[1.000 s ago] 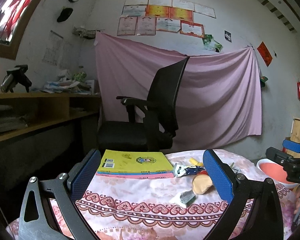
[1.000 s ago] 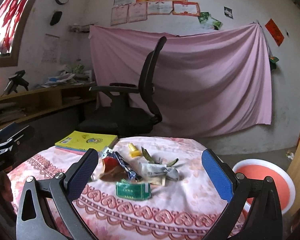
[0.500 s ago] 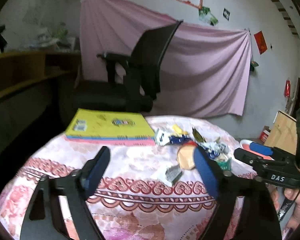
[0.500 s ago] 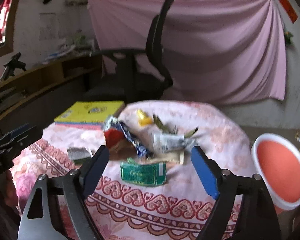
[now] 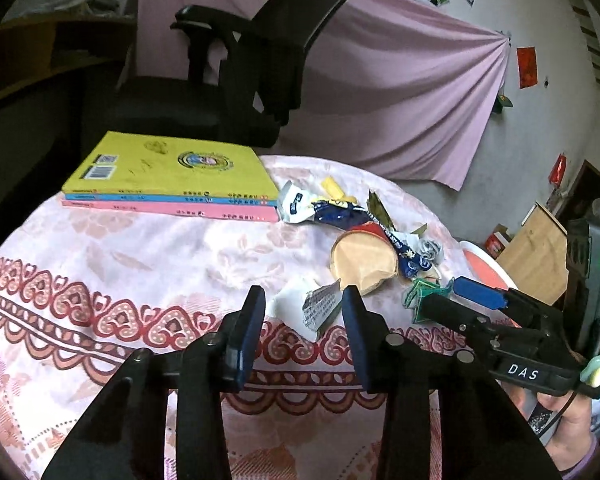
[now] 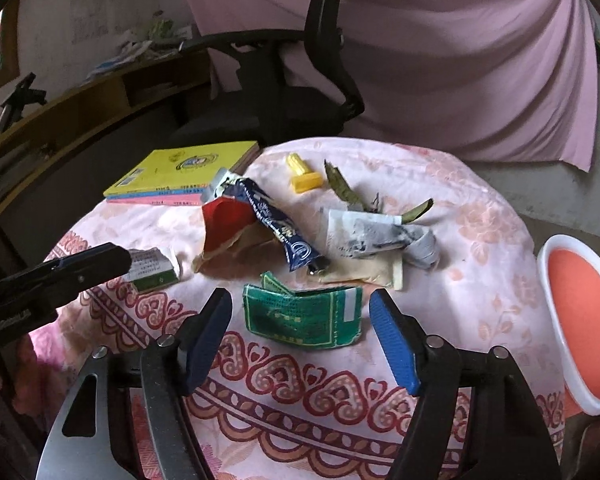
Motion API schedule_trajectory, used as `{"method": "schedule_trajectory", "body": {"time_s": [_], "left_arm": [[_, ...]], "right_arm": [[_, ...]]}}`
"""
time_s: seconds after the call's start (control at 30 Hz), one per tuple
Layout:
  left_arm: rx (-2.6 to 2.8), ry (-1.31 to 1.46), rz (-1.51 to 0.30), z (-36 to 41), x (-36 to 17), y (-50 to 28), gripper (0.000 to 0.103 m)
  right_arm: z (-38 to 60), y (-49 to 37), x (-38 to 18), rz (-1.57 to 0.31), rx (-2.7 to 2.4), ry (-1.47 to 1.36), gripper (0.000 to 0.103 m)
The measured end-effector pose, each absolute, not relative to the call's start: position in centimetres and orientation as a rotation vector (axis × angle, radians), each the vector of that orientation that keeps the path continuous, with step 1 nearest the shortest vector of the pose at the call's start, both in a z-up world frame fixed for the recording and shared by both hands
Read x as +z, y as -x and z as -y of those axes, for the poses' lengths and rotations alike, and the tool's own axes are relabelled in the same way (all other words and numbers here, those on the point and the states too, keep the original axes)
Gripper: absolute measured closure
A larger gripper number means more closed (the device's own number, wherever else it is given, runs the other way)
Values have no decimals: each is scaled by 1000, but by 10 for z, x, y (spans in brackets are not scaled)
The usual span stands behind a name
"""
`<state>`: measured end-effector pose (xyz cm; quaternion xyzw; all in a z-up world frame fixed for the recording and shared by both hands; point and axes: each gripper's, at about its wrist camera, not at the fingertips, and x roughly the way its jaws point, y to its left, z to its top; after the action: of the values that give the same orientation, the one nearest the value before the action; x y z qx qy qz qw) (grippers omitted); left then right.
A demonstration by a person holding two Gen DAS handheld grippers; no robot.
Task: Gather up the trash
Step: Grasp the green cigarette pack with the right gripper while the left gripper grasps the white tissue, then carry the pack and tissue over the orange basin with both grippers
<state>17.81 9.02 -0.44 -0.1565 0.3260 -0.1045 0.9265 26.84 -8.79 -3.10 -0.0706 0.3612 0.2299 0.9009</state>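
Both grippers hover over litter on the cloth-covered bench (image 6: 480, 208), jaws spread.

The left gripper (image 5: 303, 312) has a small white-and-silver wrapper (image 5: 314, 308) lying between its fingertips on the cloth, not pinched. The right gripper (image 6: 302, 328) frames a flattened green packet (image 6: 304, 316) just ahead of its tips (untouched, too). Only the right view shows the whole pile: blue wrapper (image 6: 280, 224), yellow cap (image 6: 302, 174) and the orange bin (image 6: 580, 324) beside the bench; the left view shows the stacked books (image 5: 168, 176) closest.
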Motion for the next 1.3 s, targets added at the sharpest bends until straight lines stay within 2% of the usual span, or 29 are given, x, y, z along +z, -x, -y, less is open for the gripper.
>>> {"method": "schedule_trajectory", "body": {"time_s": [0.07,0.3,0.37,0.57,0.77,1.07,1.3], "left_arm": [[-224,322,-681,-89,-6,-180,81],[-224,310,-697,-86,-6,-181,98],[-224,306,-691,-85,-5,-179,100],[-237,263,-664,-76,-3,-174,102],[-209,232,-575,-71,4,-157,103],[-185,175,-437,-51,14,-135,103],[-233,144,-291,-27,45,-120,103]], "right_arm": [[86,-270,-33,-757,480,148,33],[77,-273,-39,-784,467,189,33],[76,-275,-40,-788,455,197,41],[81,-275,-40,-784,461,183,49],[86,-269,-35,-753,482,153,53],[113,-244,-10,-580,526,35,53],[147,-232,18,-456,550,-62,53]]}}
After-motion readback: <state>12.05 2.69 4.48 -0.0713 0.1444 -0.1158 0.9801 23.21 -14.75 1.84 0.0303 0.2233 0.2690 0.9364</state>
